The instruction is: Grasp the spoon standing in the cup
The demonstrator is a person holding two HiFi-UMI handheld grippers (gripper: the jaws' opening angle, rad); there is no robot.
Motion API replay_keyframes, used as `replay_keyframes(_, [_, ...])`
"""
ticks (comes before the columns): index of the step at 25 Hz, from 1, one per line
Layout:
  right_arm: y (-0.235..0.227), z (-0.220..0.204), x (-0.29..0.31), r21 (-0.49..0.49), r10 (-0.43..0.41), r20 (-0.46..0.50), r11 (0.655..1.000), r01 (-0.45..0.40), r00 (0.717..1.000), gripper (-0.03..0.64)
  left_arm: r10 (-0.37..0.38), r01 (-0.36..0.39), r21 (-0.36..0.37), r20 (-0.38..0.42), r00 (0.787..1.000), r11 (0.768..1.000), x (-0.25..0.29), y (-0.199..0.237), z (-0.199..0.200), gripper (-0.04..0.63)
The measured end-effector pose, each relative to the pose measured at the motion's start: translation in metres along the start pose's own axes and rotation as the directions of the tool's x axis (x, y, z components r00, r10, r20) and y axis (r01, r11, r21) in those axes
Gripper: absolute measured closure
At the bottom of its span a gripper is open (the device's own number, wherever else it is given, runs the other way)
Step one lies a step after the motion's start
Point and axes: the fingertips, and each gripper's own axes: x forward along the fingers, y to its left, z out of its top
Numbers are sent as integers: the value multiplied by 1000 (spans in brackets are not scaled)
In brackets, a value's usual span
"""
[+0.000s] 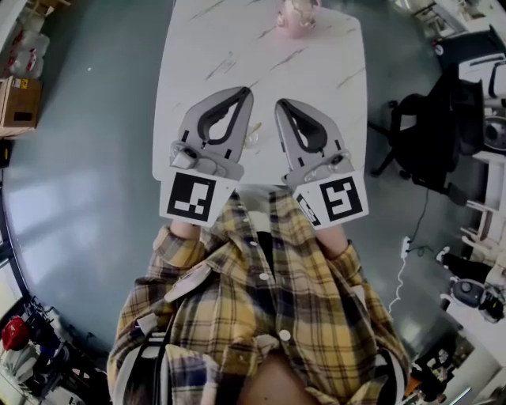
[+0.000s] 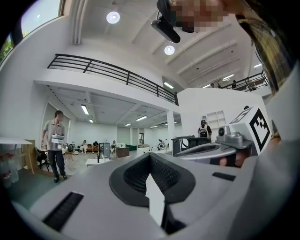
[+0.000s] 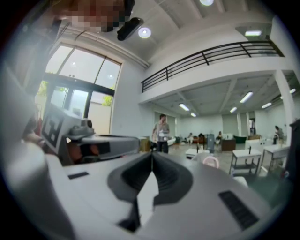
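Holding left gripper (image 1: 246,92) and right gripper (image 1: 281,104) side by side near chest, smooth grey jaws pressed together, empty. Spotting pink cup (image 1: 297,19) at far end of white veined table (image 1: 198,55); spoon indistinct.

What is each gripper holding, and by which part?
Nothing: the left gripper and right gripper are both shut and empty, well short of the cup.

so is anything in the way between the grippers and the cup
Nothing visible blocks it. The cup sits at the table's far end; the left gripper and right gripper, both shut, hang over its near end. Between them lies bare tabletop, apart from a small pale thing by the tips that I cannot identify.
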Motion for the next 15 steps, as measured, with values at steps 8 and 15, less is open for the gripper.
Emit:
replay_keyframes(8, [-18, -5, 12, -4, 117, -7, 993, -117, 993, 584, 81, -81, 2, -14, 997, 997, 23, 1, -3, 580])
replay_keyframes(15, [-15, -7, 28, 9, 156, -27, 988, -156, 987, 584, 95, -94, 5, -29, 995, 996, 27, 13, -6, 580])
